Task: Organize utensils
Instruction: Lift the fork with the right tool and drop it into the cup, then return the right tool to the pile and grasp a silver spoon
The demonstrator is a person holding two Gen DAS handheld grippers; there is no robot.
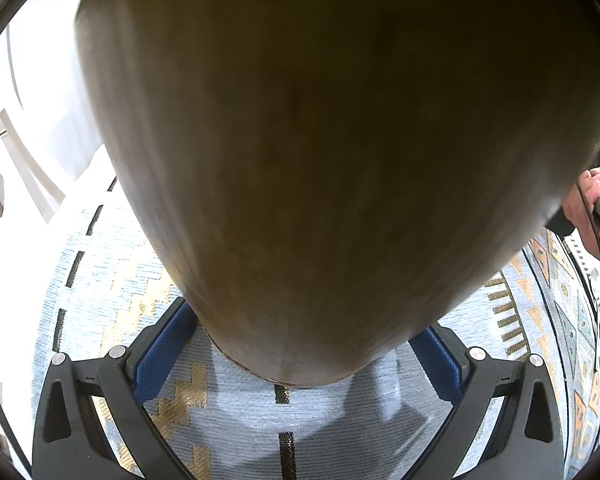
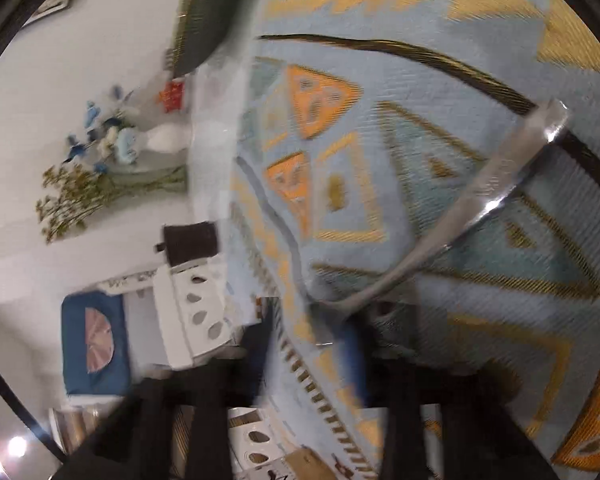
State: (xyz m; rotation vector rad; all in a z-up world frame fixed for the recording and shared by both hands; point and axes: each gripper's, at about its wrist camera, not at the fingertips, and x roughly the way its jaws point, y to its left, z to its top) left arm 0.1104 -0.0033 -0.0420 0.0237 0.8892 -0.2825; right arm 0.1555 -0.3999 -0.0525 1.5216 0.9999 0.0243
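In the left wrist view a large brown wooden holder (image 1: pixel 332 152) fills most of the frame, its rounded body clamped between the blue pads (image 1: pixel 160 352) of my left gripper (image 1: pixel 300 356) above a patterned tablecloth (image 1: pixel 240 412). In the right wrist view, which is motion-blurred, my right gripper (image 2: pixel 336 332) is shut on the end of a shiny metal utensil handle (image 2: pixel 480 196) that slants up to the right over the tablecloth (image 2: pixel 440 92). The utensil's working end is hidden. The hand holding the right gripper (image 1: pixel 592 200) shows at the right edge of the left wrist view.
A light blue tablecloth with gold and orange triangles covers the table. White chairs with cut-out backs (image 2: pixel 192 316) stand at the table's edge, one with a blue cushion (image 2: pixel 94 344). A vase of flowers (image 2: pixel 116 148) stands by the wall. A white chair (image 1: pixel 16 152) shows left.
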